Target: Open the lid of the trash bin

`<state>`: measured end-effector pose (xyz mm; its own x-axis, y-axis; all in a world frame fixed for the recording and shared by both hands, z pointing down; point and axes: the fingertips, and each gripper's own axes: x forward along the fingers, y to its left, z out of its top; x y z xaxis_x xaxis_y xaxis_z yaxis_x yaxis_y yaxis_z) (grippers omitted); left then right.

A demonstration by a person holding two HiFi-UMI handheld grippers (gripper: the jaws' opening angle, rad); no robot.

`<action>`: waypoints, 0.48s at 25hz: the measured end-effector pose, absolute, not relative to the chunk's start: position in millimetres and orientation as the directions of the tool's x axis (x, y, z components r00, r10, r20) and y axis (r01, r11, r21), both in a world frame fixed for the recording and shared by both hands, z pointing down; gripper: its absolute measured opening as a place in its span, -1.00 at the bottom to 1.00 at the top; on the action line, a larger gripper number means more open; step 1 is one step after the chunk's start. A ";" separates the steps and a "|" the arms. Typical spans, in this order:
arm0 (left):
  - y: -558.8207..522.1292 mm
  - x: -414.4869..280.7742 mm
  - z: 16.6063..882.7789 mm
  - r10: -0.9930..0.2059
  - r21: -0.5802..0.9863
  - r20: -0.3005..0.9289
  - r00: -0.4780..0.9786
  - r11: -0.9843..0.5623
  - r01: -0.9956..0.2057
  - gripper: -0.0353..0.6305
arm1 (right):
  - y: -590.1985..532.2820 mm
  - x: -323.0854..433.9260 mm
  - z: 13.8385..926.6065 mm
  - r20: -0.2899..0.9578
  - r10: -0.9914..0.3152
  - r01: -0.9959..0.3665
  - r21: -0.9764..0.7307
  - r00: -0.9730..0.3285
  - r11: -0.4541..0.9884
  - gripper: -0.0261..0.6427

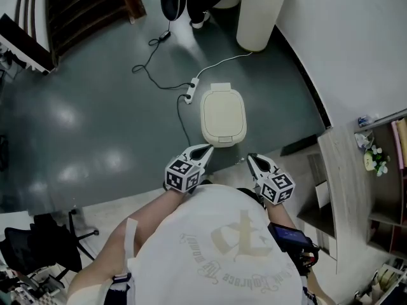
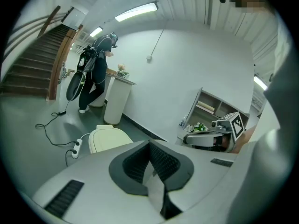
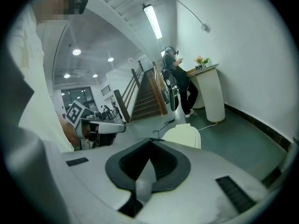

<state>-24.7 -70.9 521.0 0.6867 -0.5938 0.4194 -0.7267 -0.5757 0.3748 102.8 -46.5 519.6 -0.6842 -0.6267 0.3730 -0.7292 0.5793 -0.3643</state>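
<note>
Left gripper and right gripper are held side by side and apart. The jaws of each are seen pressed together, with nothing between them. The trash bin is found on the floor just ahead of both tips, untouched. Its cream lid is down. A power strip is noted beyond the left gripper.

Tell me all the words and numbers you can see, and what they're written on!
Shirt: a curved line of letters under a big emblem, seen upside down, too blurred to read.
Left marker cube and right marker cube: black-and-white square patterns only, no words.
Trash bin lid: no writing shows.
Small things on the shelf: labels too small to read.
</note>
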 end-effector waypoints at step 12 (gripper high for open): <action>-80.8 -62.8 536.9 -0.671 0.399 0.447 0.592 -0.442 -0.803 -0.85 | -89.7 73.7 549.3 0.450 -0.493 -0.653 -0.340 -0.745 0.677 -0.91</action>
